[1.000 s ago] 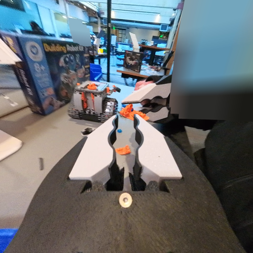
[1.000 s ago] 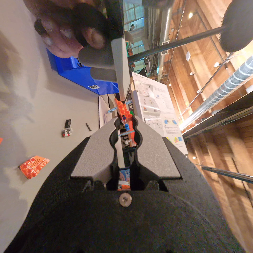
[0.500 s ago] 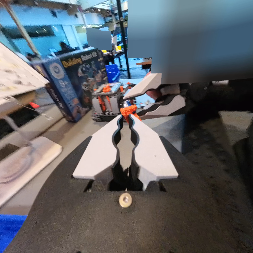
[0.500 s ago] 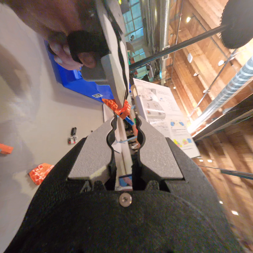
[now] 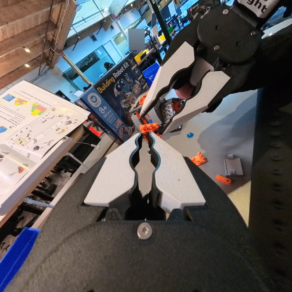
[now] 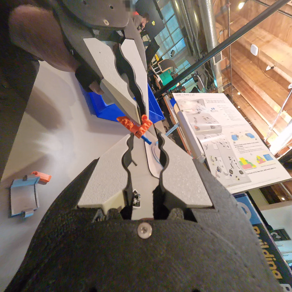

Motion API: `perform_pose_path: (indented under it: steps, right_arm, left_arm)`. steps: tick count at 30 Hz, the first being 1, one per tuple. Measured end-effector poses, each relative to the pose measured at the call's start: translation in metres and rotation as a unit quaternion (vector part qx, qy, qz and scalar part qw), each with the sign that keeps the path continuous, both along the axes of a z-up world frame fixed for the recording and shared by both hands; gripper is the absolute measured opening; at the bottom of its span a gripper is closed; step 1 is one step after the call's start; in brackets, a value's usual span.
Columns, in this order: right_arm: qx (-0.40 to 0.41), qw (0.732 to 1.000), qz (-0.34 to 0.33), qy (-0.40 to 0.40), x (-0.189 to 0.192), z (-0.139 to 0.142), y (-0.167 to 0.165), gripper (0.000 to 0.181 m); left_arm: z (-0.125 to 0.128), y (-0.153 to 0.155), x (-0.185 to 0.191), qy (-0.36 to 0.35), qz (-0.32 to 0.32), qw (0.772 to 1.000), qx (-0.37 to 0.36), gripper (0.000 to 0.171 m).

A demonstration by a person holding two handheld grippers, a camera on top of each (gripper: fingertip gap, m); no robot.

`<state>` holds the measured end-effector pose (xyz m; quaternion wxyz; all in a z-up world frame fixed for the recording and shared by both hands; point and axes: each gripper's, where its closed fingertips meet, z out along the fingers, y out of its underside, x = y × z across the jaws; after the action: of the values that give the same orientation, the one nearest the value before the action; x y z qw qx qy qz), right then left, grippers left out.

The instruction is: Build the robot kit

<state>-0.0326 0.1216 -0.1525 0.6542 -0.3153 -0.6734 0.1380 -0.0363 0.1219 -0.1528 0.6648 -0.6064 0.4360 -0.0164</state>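
My left gripper (image 5: 144,134) is shut on a small orange brick assembly (image 5: 148,128) and holds it above the grey table (image 5: 221,120). In the right wrist view the left gripper (image 6: 140,121) comes down from above with the orange assembly (image 6: 137,126) in its tips, and a blue pin (image 6: 146,139) sticks out of the assembly. My right gripper (image 6: 145,135) is open and empty, its tips just short of the blue pin. In the left wrist view the right gripper (image 5: 152,124) reaches in from the upper right, with a tip on either side of the assembly.
An open instruction booklet (image 5: 31,126) stands on a holder at the left. A blue kit box (image 5: 117,98) and a tracked brick robot (image 5: 167,109) stand behind. Loose orange parts (image 5: 197,159), a grey panel (image 5: 233,166) and a blue stud (image 5: 189,135) lie on the table. A blue bin (image 6: 110,109) stands farther off. Less than 4 cm separates the two grippers' tips. Left tips and right tips are each some 20 cm from the blue stud (image 5: 189,135).
My left gripper has shut on the orange assembly and lifted it off the table. Both grippers have risen and tilted. The right gripper's open tips now face the blue pin.
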Motion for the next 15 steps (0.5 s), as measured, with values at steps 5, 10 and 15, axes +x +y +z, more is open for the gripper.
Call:
perform_pose_path:
  steps: [5,10,15]
  right_arm:
    - [0.012,1.0,-0.002,-0.022,-0.005,-0.012,0.0,0.031]
    - [0.003,0.999,0.0,-0.041,-0.008,-0.022,0.001,0.023]
    - [-0.007,0.999,-0.003,-0.044,-0.008,-0.025,0.004,0.015]
  left_arm:
    - [-0.004,0.001,-0.001,-0.029,-0.016,0.999,-0.027,0.005]
    - [-0.011,0.002,0.0,-0.04,-0.029,0.997,-0.051,0.004]
    - [-0.015,0.002,0.001,-0.051,-0.034,0.995,-0.072,0.005]
